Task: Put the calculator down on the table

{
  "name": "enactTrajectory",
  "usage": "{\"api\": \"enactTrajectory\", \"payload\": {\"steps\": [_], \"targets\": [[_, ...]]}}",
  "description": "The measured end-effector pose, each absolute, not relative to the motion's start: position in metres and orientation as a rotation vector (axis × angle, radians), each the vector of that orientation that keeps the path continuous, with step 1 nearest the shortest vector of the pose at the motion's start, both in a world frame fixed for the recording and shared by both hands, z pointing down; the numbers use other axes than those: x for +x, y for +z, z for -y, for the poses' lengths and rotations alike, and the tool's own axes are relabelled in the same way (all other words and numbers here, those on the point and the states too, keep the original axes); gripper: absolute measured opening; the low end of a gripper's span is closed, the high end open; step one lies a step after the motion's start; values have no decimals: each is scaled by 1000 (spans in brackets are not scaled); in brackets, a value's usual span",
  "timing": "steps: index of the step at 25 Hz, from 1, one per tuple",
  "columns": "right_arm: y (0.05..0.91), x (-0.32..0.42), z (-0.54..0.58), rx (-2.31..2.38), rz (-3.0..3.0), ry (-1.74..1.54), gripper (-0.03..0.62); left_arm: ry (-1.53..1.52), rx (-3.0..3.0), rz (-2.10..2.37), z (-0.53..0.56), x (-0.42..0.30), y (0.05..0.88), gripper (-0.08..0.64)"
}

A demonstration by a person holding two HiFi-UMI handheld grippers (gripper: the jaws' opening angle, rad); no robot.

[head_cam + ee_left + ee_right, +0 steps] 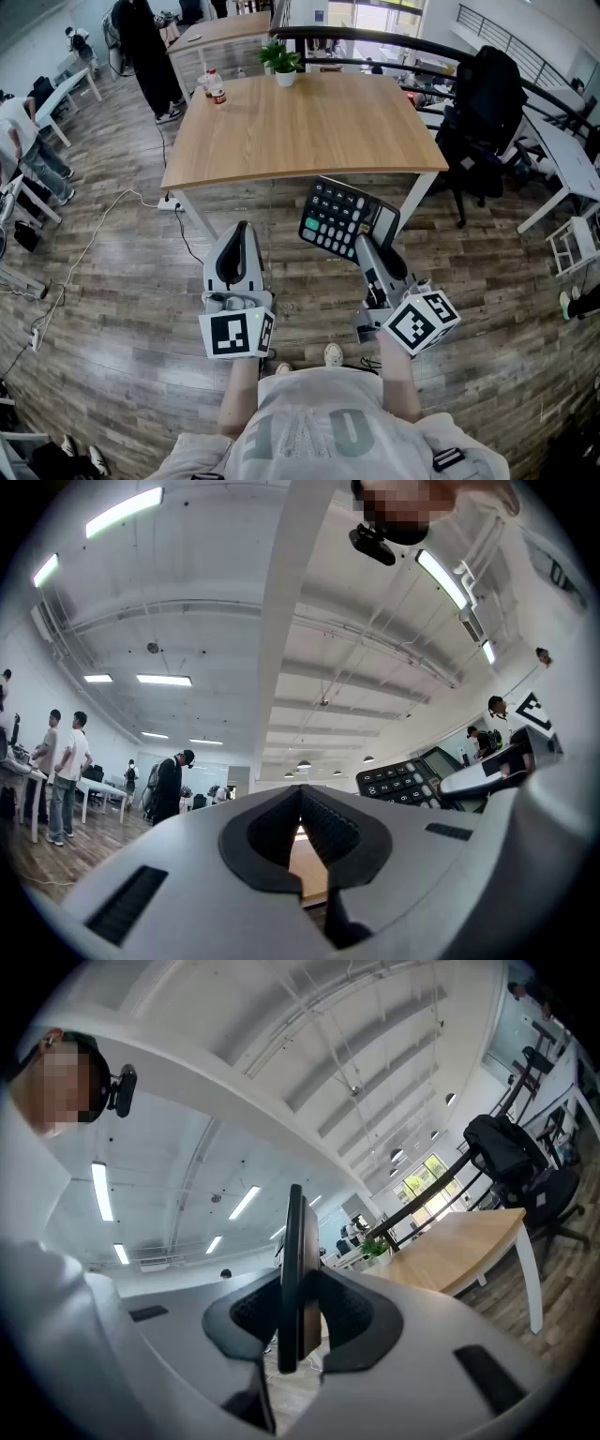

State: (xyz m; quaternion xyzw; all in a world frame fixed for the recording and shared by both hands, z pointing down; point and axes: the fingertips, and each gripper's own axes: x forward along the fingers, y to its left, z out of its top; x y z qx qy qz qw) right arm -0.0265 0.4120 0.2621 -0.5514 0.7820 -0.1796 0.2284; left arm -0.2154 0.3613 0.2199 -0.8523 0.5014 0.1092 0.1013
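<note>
Right tongs (pixel 361 246): they are clamping the calculator (pixel 343 216) by its lower edge. In the right gripper view the calculator (pixel 292 1274) is standing edge-on between the two pads, which are pressing on both of its faces, so the jaws are sitting narrow around it.

Calculator: it is hanging in the air over the wooden floor (pixel 122 309), just short of the near edge of the surface (pixel 300 122) and close to that surface's right leg. It is not touching the surface. It is tilting with its keys facing up toward the head camera. The left gripper view is also catching its keypad (pixel 403 782) off to the right.

Left tongs (pixel 242 232): they are hovering beside the right tongs, apart from the calculator. In the left gripper view the jaw tips are meeting and nothing is sitting between them (pixel 300 803).

Surface: it is carrying a potted plant (pixel 283 64) at its far edge and a bottle (pixel 216 87) near its far left corner. The near half is lying bare.

Surroundings: a black office chair (pixel 483 122) is standing to the right of the surface.
</note>
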Motion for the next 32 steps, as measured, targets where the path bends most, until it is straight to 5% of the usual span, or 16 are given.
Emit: {"api": "enactTrajectory", "payload": {"steps": [32], "targets": [[297, 83, -362, -1472, -2193, -568, 78, 267, -2391, -1597, -311, -138, 232, 8]]}}
